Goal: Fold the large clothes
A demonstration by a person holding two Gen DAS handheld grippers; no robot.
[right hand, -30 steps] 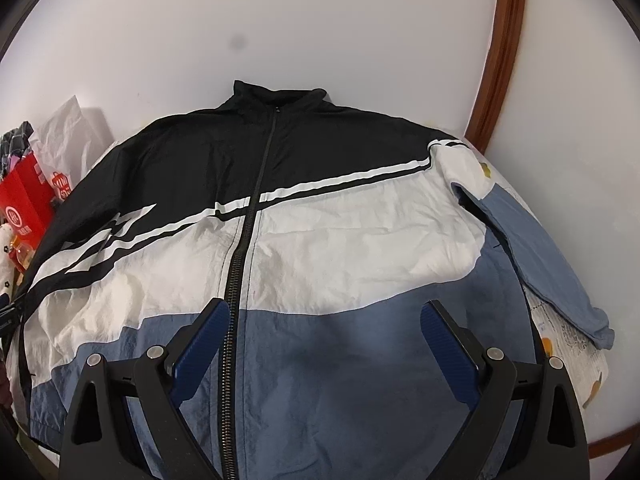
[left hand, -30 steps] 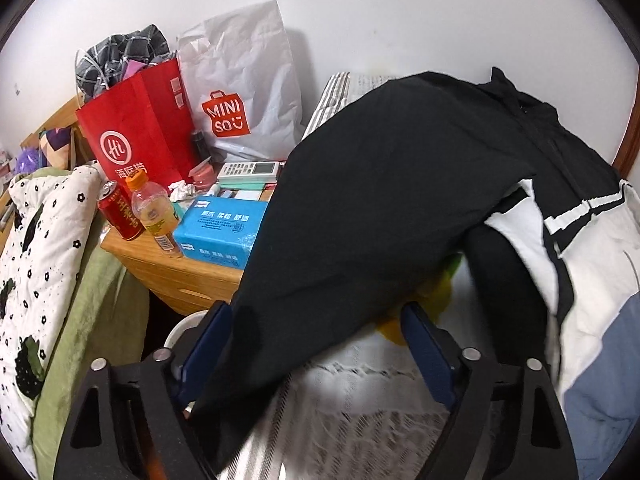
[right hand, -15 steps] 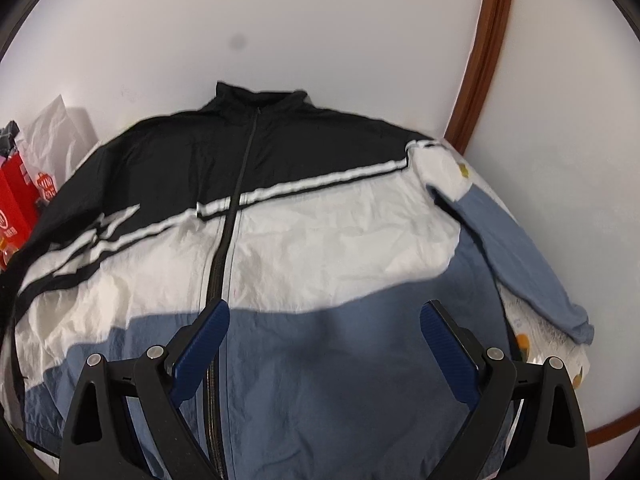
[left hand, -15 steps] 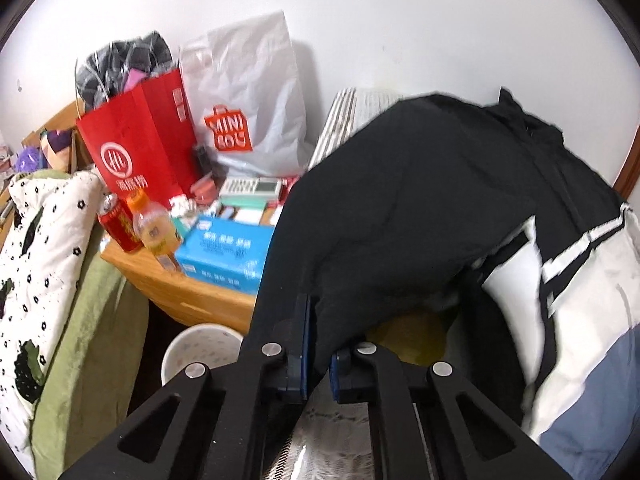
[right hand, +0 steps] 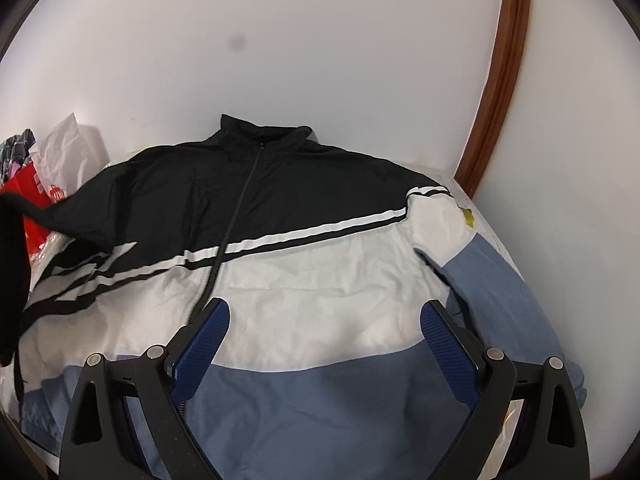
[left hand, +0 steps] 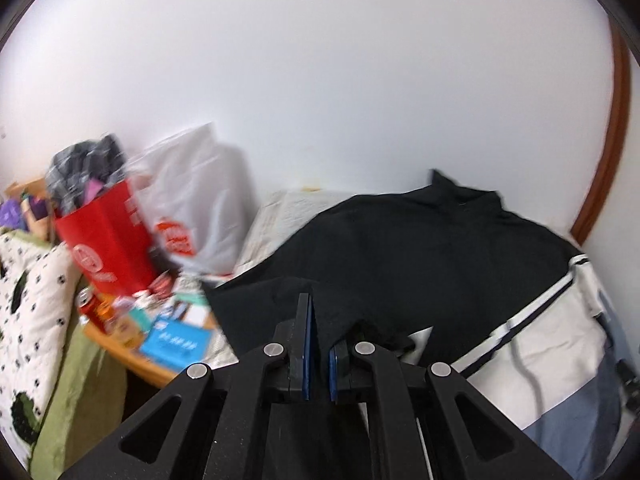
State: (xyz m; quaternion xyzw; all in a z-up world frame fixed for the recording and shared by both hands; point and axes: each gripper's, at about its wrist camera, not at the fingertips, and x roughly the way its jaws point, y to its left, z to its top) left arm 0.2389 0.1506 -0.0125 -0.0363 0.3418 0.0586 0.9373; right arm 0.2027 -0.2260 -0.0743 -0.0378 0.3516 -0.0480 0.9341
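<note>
A black, white and blue zip jacket [right hand: 320, 264] lies front up on the bed, collar toward the wall. My left gripper [left hand: 320, 320] is shut on the jacket's black left sleeve [left hand: 344, 292] and holds it lifted off the bed. In the right wrist view that raised sleeve [right hand: 24, 216] hangs at the far left edge. My right gripper [right hand: 324, 320] is open above the jacket's white and blue front, with nothing between its fingers. The blue right sleeve [right hand: 500, 280] lies flat along the bed's right side.
A wooden bedside table [left hand: 132, 356] at the left carries a red paper bag [left hand: 108, 240], a white plastic bag [left hand: 200, 204], a blue box [left hand: 176, 344] and cans. A spotted quilt [left hand: 28, 300] lies further left. White walls and a brown curved frame [right hand: 496, 80] border the bed.
My left gripper shut on the black sleeve and lifted it up off the bed. The right gripper drifted slightly over the jacket and stayed open.
</note>
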